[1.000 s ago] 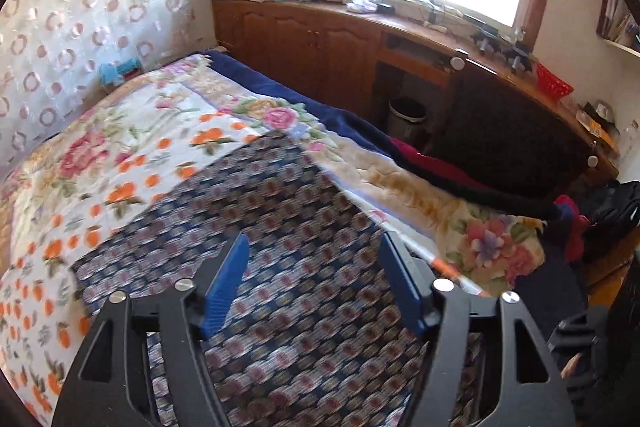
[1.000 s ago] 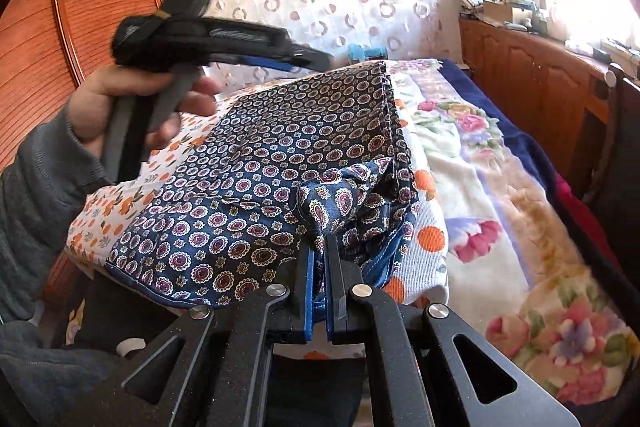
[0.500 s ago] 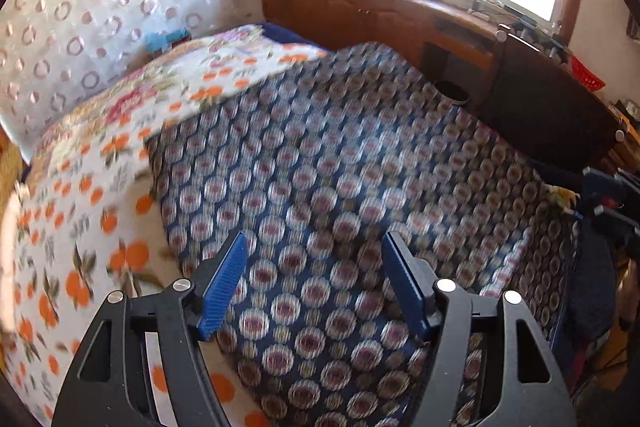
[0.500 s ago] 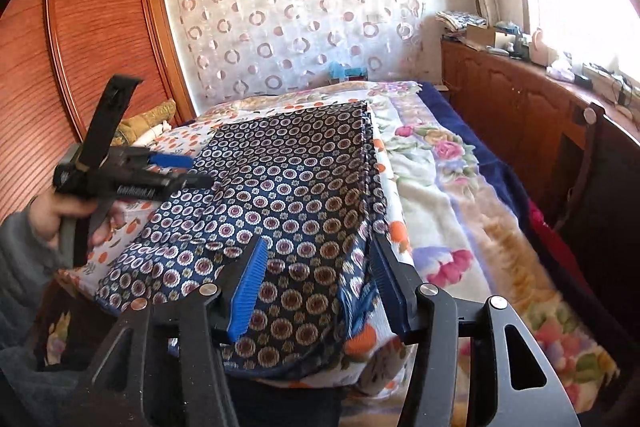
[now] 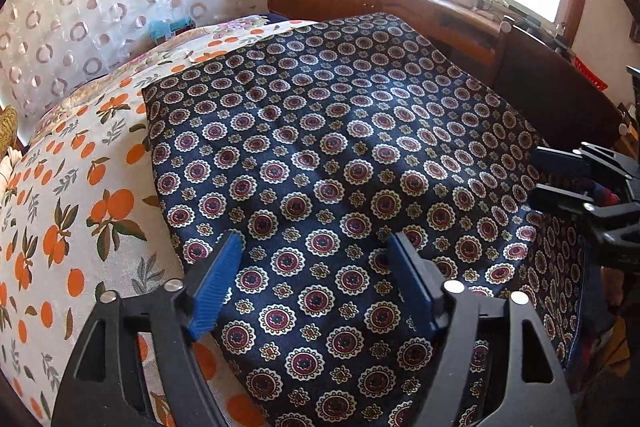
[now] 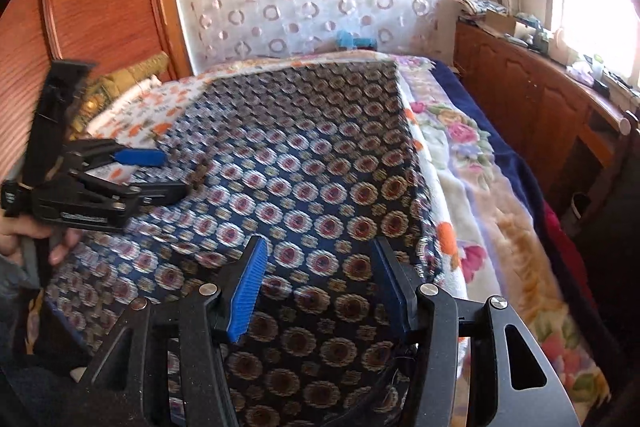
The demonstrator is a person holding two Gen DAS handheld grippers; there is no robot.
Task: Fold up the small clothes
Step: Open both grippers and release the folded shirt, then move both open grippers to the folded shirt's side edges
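Item one, the navy medallion-print cloth (image 5: 340,155): I see it spread flat across the centre of the left wrist view, filling most of the frame, and lying on the orange-print bedspread (image 5: 68,211) that shows at the left. Item two, my left gripper (image 5: 316,287): lower centre of that view, blue pads spread wide with bare cloth visible between them, pinching nothing. Item three, my right gripper (image 6: 318,287): lower centre of the right wrist view, jaws likewise spread wide above the near part of the cloth (image 6: 320,163), nothing held; I cannot tell whether its tips touch the fabric. The left gripper also shows at the left edge of this view (image 6: 160,173), over the cloth's left border. Item four, floral blanket (image 6: 472,163): right of the cloth. Item five, wooden cabinet (image 6: 532,95): upper right, under the window.
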